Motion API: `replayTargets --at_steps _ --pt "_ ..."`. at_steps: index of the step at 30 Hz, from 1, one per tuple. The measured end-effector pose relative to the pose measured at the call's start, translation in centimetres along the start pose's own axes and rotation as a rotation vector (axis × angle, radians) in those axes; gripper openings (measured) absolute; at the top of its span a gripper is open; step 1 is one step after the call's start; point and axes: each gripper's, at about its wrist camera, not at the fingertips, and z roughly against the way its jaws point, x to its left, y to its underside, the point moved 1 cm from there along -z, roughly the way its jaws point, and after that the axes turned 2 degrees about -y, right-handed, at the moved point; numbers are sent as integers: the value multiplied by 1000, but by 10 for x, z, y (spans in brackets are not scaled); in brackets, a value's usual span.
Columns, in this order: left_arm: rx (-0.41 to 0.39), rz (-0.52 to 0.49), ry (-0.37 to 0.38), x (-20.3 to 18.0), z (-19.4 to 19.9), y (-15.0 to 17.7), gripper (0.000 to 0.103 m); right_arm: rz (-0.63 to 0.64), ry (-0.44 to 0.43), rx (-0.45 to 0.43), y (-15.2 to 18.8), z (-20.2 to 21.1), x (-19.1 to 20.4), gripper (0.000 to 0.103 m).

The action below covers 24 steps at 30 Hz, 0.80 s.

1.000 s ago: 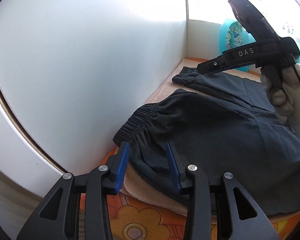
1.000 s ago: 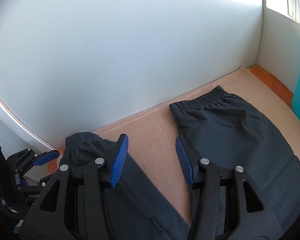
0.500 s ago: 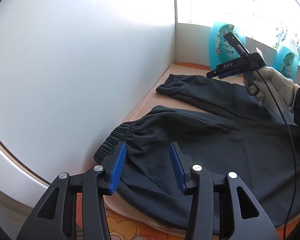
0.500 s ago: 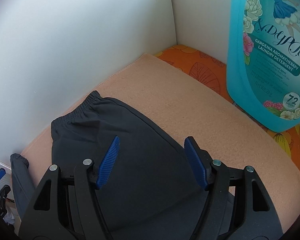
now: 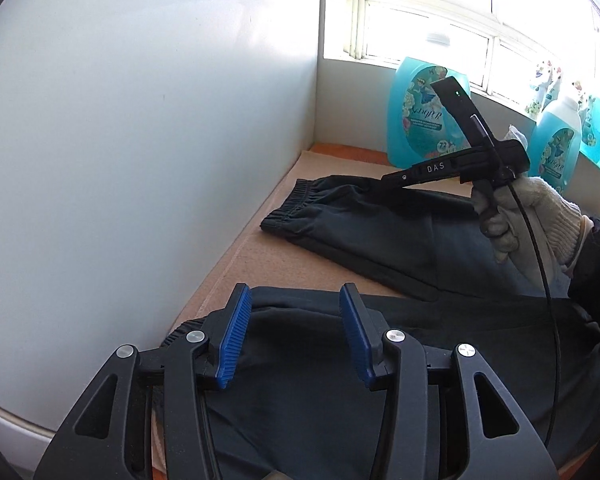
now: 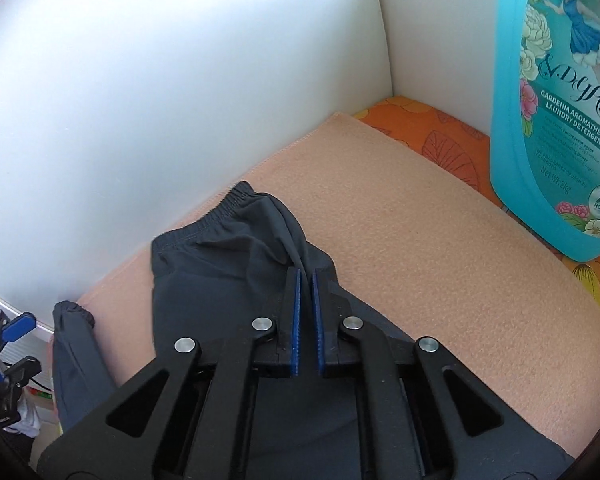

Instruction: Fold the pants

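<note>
1. The dark pants point(image 5: 380, 380) lie spread on a peach cloth point(image 6: 420, 240) that covers the surface. Both legs are still apart, with a strip of cloth showing between them at the centre of the left wrist view.

2. Far leg point(image 5: 360, 224): it runs across the middle of the left wrist view, its elastic cuff point(image 6: 204, 220) near the white wall point(image 5: 140, 140). In the right wrist view this leg fills the lower centre.

3. Right tongs point(image 6: 306, 280): the blue pads have come together on a raised ridge of the far leg's fabric just behind the cuff. The fabric is pinched between them, and folds run up from the pinch toward the cuff.

4. Left tongs point(image 5: 296, 332): the jaws stand partly open above the near leg point(image 5: 300, 400) at the lower centre. No fabric is seen between the pads, so nothing is gripped.

5. A gloved hand point(image 5: 528, 216) holds the right tool at the right of the left wrist view. Blue detergent bottles point(image 5: 424, 120) stand behind it under the window.

6. Progress, as judged: the task is at an early stage. One leg has been seized, but no fold has yet been laid. Bringing one leg over the other and folding the length remain to be done.
</note>
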Motion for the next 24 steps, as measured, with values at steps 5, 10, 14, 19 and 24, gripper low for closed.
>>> replayTargets --at_steps 5,10,14,19,24 --pt "10 62 63 5 -8 -9 45 121 2 -34 10 19 38 4" --pt "11 50 71 3 -5 -8 45 136 142 4 5 11 14 58" --pt "24 47 62 1 -10 -13 45 109 199 37 3 0 -25 70" --pt "42 47 78 -8 -24 -26 45 34 164 81 14 -12 -57 67" --pt "86 86 137 -18 -46 -41 55 43 131 78 20 -9 -49 7"
